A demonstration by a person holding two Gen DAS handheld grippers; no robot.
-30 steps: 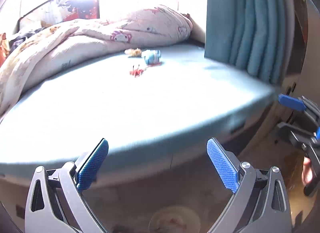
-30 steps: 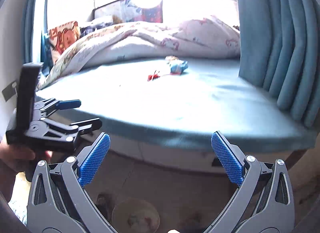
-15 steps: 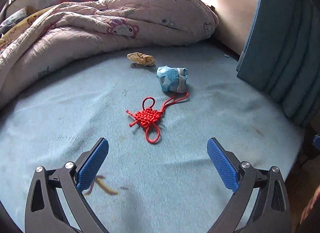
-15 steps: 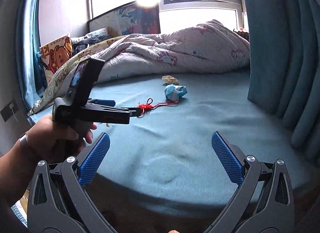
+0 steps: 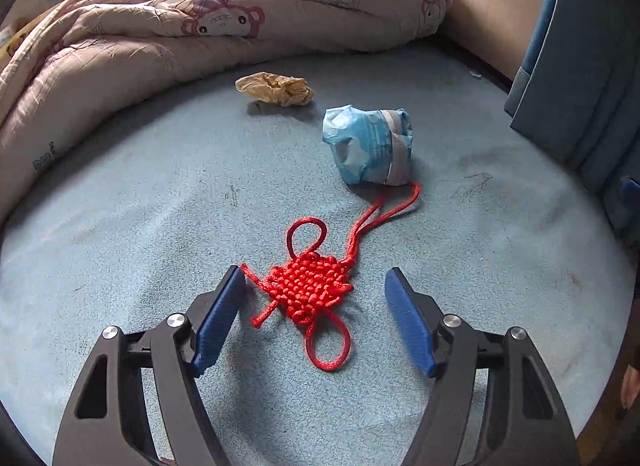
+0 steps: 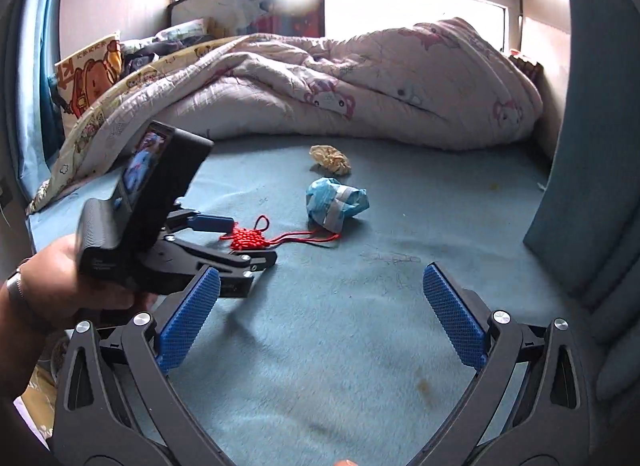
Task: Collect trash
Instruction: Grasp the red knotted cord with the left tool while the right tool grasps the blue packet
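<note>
Now the left gripper (image 5: 314, 300) is down at the bed sheet (image 5: 120, 234) w/ the red knot ornament (image 5: 310, 286) sitting right between its jaws. It's closer than half a sec ago, when the ornament lay well ahead of the fingertips; a sec ago the gripper was off the bed edge altogether. Jaws have also narrowed vs. then, but there's a gap on both sides: the left pad just meets a stray cord end, the right pad is clear of the knot. So released, not grasping yet.

The blue crumpled wrapper (image 5: 370, 145) lies just beyond, touching the ornament's long cord end. The tan crumpled paper (image 5: 276, 87) is farther back, near the quilt (image 5: 200, 25). Both untouched.

The right gripper (image 6: 316, 302) hovers above the sheet nearer the bed edge, jaws wide apart, nothing in them. It has also come in over the bed since a sec ago.

Judgement: the approach is done and a close on the ornament looks like the step in hand. No bin or bag in view, so collecting is barely begun. Risk: the cord may drag the wrapper when lifted.
</note>
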